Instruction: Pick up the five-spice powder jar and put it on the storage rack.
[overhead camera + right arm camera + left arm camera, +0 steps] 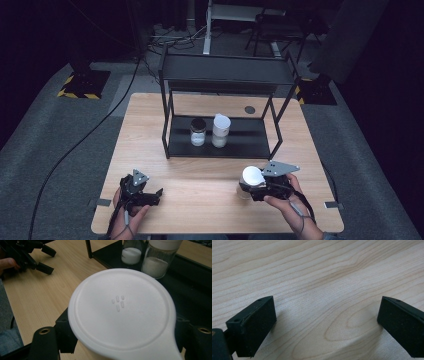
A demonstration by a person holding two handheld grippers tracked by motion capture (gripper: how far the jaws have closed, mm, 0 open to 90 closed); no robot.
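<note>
My right gripper (pixel 250 187) is clamped around a white-lidded jar (pixel 248 181) at the table's (pixel 200 170) near right edge. My left gripper (pixel 155 195) rests near left, jaws spread, nothing between them. On the black rack (pixel 220 145), 2 jars (pixel 198 132) stand side by side.

The high view looks steeply down on the pale wooden tabletop (pixel 200 190); both gripper views sit close above that same tabletop.
</note>
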